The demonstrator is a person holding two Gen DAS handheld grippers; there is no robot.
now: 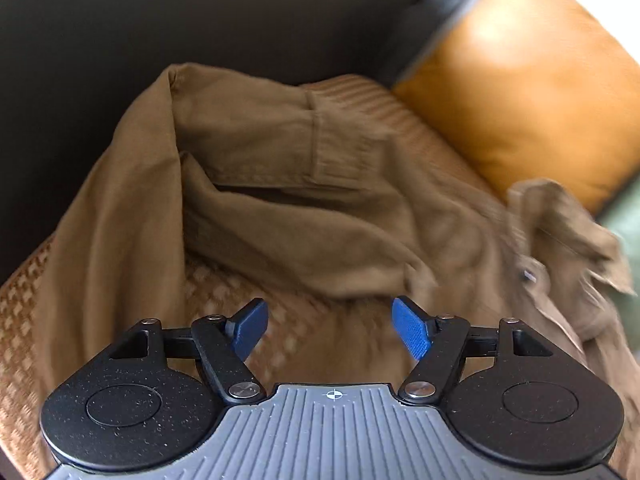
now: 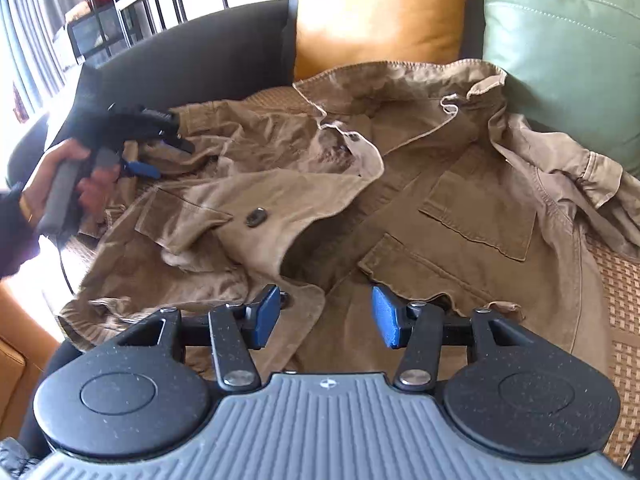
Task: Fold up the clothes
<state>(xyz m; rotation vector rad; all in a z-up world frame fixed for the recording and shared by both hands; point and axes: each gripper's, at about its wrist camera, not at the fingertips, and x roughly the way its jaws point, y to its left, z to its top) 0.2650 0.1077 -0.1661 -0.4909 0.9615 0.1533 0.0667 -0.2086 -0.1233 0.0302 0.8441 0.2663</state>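
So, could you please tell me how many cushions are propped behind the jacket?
2: an orange cushion behind the jacket's left half, and a green cushion to its right, touching the collar side. The camera's edges could hide more.

light: daylight, window glare at left | blur: jacket [image 1: 568, 240] edge smeared | edges: fisheye-bent

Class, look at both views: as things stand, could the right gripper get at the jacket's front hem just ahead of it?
Probably yes. The right gripper is open and empty, and the jacket lies spread on the sofa with its hem right before the pads. Nothing covers it; the left gripper is off over the far sleeve.
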